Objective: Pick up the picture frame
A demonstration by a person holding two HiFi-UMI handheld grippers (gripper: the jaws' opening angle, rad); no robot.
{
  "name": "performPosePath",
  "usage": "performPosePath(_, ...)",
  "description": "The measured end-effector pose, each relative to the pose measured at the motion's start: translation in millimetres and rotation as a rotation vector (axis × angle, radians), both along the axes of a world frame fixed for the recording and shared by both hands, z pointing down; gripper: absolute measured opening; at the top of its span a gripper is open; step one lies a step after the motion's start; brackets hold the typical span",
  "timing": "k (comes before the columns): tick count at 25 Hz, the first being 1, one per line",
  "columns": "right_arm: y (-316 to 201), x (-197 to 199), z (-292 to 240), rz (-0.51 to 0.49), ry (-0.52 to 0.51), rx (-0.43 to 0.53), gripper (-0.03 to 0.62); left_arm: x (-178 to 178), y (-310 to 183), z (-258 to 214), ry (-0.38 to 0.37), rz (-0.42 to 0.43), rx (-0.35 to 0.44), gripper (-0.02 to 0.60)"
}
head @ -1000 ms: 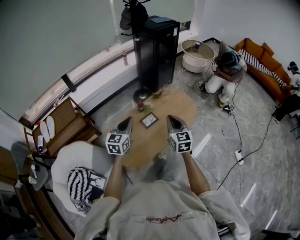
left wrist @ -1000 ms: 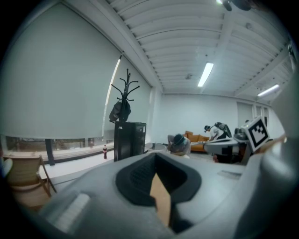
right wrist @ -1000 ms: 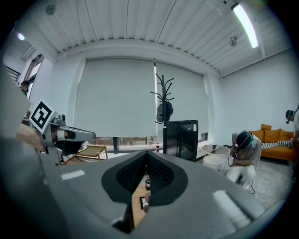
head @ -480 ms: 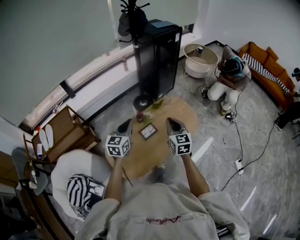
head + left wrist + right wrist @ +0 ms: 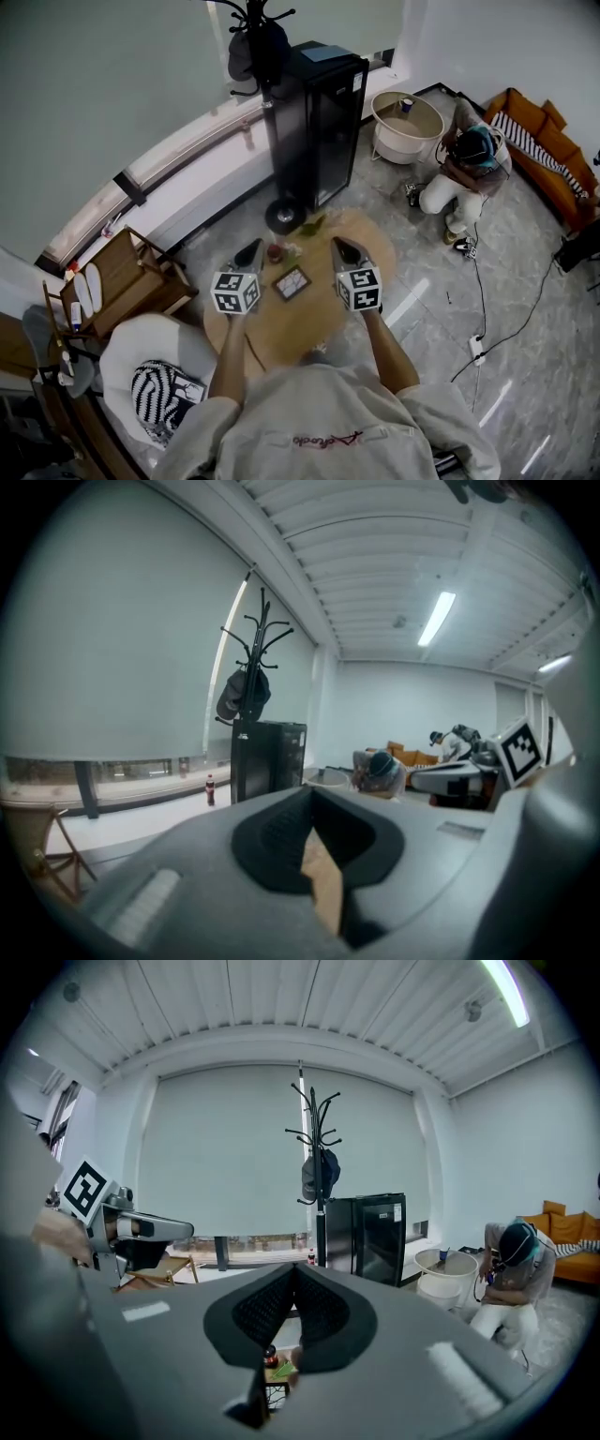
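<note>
The picture frame (image 5: 292,282) lies flat near the middle of the round tabletop (image 5: 309,323). The left gripper (image 5: 250,251) and the right gripper (image 5: 343,249) hover at its two sides, not touching it. Both have their jaws clenched together, holding nothing.

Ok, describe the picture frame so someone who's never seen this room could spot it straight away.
Start at the tall black cabinet by the window; a round wooden table stands in front of it. The picture frame lies flat near the table's middle. It is a small dark-edged square, unlike the upright red container and green item beyond it.
</note>
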State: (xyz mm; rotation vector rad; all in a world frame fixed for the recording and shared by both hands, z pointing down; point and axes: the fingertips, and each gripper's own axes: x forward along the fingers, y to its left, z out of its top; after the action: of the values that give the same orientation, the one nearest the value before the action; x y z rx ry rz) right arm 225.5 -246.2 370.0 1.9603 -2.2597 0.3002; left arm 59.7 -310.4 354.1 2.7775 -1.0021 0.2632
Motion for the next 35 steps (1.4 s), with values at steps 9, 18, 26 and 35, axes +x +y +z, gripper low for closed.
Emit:
performPosePath(9,-55.7,39.6,21.0,-0.023,-0.001,-0.045,0.006,31.8,-54.2,23.6,-0.019,-0.024,-0.039,0.002)
performPosePath(18,-88.6,45.5,42.4,-0.042,-0.024,-0.093,0.006,28.3,-81.9,45.2,-0.054,-0.048,-0.084,0.002)
performPosePath(26,-105.7,33.3,61.9,-0.043,-0.028,-0.128,0.006,11.1,-90.4,70.2,-0.065,-0.051,-0.131,0.002)
performPosePath(35,-112.9,16.6,97.1,-0.023,-0.046,-0.180,0.006,-6.0,-104.3,97.1,-0.074,-0.046,-0.174,0.002)
